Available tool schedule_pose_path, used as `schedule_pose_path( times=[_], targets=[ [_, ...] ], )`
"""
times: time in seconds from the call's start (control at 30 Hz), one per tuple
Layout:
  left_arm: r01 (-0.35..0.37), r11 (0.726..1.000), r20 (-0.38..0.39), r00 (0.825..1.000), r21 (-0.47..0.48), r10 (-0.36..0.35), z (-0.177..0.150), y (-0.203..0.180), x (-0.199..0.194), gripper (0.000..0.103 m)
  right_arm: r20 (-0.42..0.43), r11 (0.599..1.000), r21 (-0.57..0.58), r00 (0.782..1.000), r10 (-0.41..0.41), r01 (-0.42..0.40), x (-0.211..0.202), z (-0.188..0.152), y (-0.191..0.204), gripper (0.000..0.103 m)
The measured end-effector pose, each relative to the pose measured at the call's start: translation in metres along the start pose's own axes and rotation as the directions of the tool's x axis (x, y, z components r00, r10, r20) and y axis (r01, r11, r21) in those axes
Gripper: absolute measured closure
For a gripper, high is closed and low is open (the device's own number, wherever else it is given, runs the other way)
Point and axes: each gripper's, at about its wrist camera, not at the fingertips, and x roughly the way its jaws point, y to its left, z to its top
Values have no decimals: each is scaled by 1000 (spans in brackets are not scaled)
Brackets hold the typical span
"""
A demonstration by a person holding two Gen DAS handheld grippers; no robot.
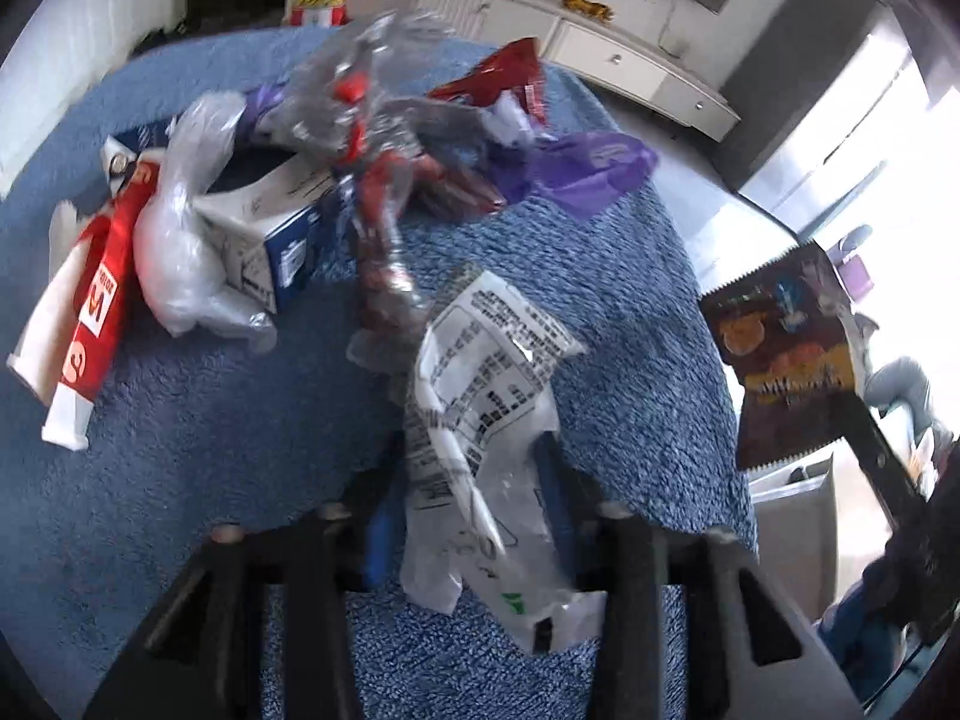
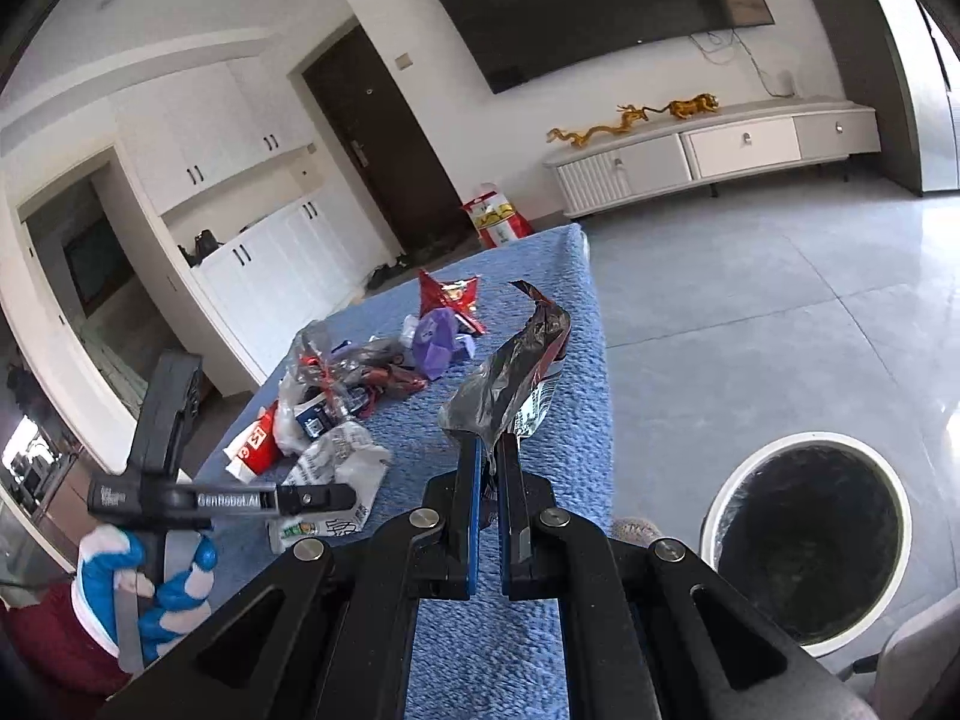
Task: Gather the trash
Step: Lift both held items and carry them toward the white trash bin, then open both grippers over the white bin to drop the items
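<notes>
Trash lies heaped on our table under a blue fuzzy cloth [image 1: 180, 450]. Starting at the left of the left wrist view, we see a red and white squeezed tube [image 1: 90, 300] lying flat, and touching its right side a crumpled clear plastic bag [image 1: 180, 240]. Next comes a white and blue cardboard box [image 1: 270, 228], open at the top, leaning against that bag. Beside it a tangle of clear and red crinkled wrappers [image 1: 372, 138] rises over the pile, with a torn red foil packet [image 1: 510, 78] and a purple plastic scrap [image 1: 594, 168] at its right.

Our left gripper [image 1: 474, 480] is pinched on a white printed plastic wrapper [image 1: 486, 360], which stands up crumpled between the blue-lined fingers; from the right wrist view the same wrapper [image 2: 336, 462] sits at the near end of the pile, with our gloved left hand [image 2: 150, 594] on the handle below.

Further right, our right gripper [image 2: 489, 450] has its jaws drawn narrow, clamped on a dark silvery foil snack bag [image 2: 510, 372] held up off the cloth, over the table's right edge. In the left wrist view that bag [image 1: 780, 354] shows its dark printed face with orange shapes.

At far right a round white-rimmed bin with a black liner [image 2: 807, 540] stands on the grey tiled floor [image 2: 750, 300], beside the table.
</notes>
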Motion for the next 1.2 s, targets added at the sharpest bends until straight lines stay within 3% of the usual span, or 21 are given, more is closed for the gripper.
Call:
schedule_pose_path(
  times=[0.07, 0.17, 0.27, 0.4, 0.53, 0.63, 0.83, 1.03, 1.2],
  targets=[
    [8, 1000, 14, 1000, -3, -8, -1, -1, -4, 84, 3, 1000, 10, 1000, -1, 1, 0, 1, -6, 98],
    [-5, 1000, 35, 999, -15, 5, -2, 3, -15, 87, 10, 1000, 21, 1000, -2, 1, -1, 0, -13, 98],
    [26, 999, 45, 999, -21, -25, -3, 1, -31, 87, 22, 999, 31, 1000, -12, 11, -5, 1, -21, 98],
    [103, 993, 43, 994, 49, -105, 8, -31, -44, 87, 54, 997, 50, 996, -64, 61, -19, 7, -41, 98],
    [201, 969, 5, 979, 141, -204, 25, -85, -35, 87, 73, 984, 103, 986, -153, 145, -35, 7, -75, 98],
    [260, 939, -65, 966, 224, -252, 36, -137, -8, 87, 62, 964, 152, 971, -231, 219, -43, 4, -105, 98],
    [259, 913, -175, 961, 314, -213, 51, -212, 77, 84, -18, 917, 207, 939, -344, 340, -34, -7, -153, 98],
    [218, 910, -230, 963, 352, -142, 53, -252, 144, 80, -116, 884, 207, 908, -403, 419, -2, -15, -186, 97],
    [249, 918, -263, 950, 309, -168, 53, -254, 160, 67, -181, 863, 213, 887, -425, 457, 15, -24, -206, 92]
  ],
)
